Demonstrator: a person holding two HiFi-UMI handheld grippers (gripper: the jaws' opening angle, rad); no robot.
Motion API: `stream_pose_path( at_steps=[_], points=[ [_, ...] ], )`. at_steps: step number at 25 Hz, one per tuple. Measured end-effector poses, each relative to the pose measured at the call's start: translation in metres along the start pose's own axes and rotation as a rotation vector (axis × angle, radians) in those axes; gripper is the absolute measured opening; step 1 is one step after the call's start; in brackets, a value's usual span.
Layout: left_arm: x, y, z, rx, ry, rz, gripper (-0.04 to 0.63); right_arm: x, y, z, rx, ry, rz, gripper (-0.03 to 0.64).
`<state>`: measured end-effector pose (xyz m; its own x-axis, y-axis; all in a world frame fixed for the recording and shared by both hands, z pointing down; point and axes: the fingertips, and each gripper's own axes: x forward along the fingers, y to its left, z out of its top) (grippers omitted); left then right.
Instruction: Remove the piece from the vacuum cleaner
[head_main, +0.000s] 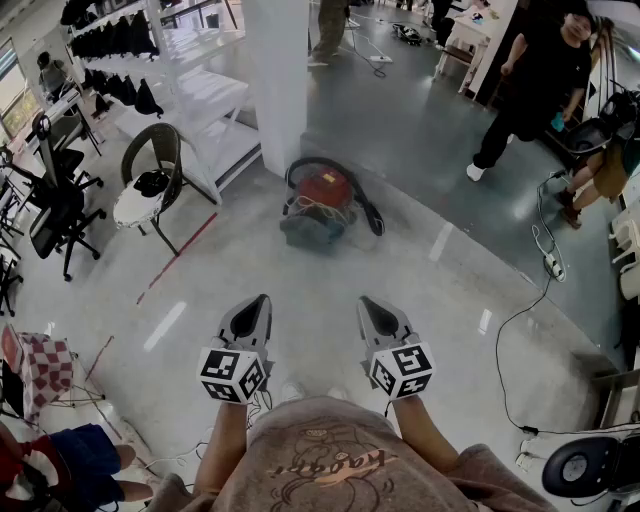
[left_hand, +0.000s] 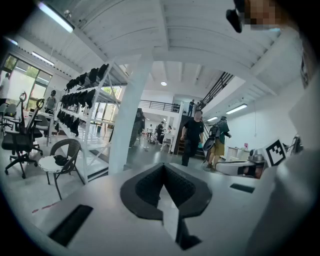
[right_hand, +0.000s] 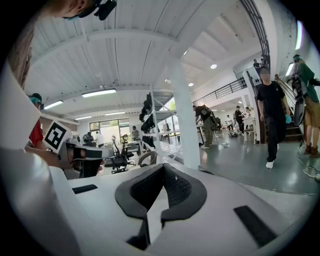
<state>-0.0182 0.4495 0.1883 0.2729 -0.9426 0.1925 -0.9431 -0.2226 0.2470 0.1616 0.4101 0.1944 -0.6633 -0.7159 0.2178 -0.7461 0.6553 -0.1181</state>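
Observation:
A red and grey-blue vacuum cleaner (head_main: 321, 204) with a black hose looped round it sits on the concrete floor, ahead of me in the head view. Both grippers hang well short of it, side by side and level. My left gripper (head_main: 262, 301) is shut with nothing in it, and my right gripper (head_main: 366, 303) is shut and empty too. In the left gripper view the jaws (left_hand: 163, 166) meet at the tips; in the right gripper view the jaws (right_hand: 163, 167) also meet. The vacuum is out of sight in both gripper views.
A white pillar (head_main: 277, 80) rises just behind the vacuum. A wicker chair (head_main: 150, 180) and office chairs (head_main: 50, 195) stand at the left by white shelving (head_main: 190, 90). A person in black (head_main: 530, 90) stands at the right. Cables (head_main: 545, 265) trail over the floor at the right.

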Motion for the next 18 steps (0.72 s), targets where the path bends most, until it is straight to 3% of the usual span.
stream_pose_path(
  at_steps=[10, 18],
  points=[
    [0.007, 0.017, 0.0, 0.008, 0.013, -0.035, 0.002, 0.016, 0.013, -0.001, 0.011, -0.027, 0.0, 0.0],
    [0.011, 0.04, -0.003, 0.021, 0.017, -0.089, 0.002, 0.025, 0.026, -0.018, -0.015, 0.0, -0.053, 0.0]
  ],
)
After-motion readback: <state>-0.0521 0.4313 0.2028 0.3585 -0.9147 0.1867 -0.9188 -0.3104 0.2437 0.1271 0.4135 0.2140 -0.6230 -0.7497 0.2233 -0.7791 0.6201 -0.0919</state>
